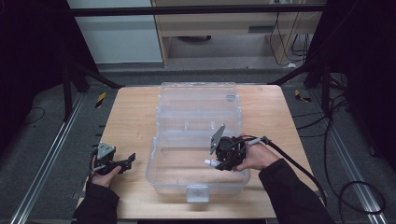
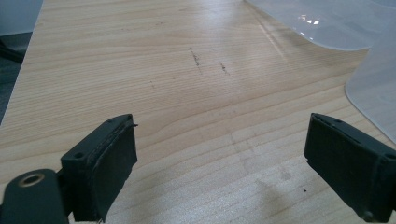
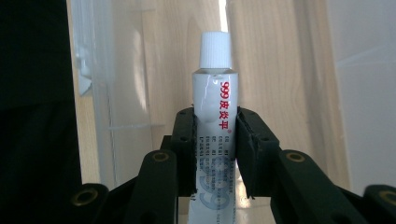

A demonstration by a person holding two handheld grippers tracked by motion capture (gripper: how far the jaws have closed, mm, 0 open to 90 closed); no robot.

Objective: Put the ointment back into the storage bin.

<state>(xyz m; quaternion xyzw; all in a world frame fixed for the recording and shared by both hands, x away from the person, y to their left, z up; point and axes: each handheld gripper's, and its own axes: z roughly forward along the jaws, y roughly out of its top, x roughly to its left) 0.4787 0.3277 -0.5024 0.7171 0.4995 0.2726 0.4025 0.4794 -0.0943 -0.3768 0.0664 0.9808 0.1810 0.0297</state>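
Two grippers: I held one in each hand at the wooden table (image 1: 130, 112), with the clear plastic box (image 1: 198, 116) open between them.
Left gripper (image 1: 122, 164): it sat at about 8 o'clock on the table, just beside the box's left wall; its jaws stood wide apart with nothing but bare wood between them.
Box: lid (image 1: 198, 100) thrown back toward 12 o'clock, tray (image 1: 187, 175) toward 6 o'clock, seemingly empty.
Right gripper (image 1: 215, 162): it hung over the tray's right half, at about 4 o'clock on the table, jaws clamped on a white ointment tube (image 3: 213, 126).
Tube: gripped across its body, long axis running straight out along the jaws, white cap (image 3: 215, 50) leading.
Deciding relation: I judged the tube's cap pointed toward 9 o'clock across the tray, so my right hand was plainly the nearer one for setting it down inside.
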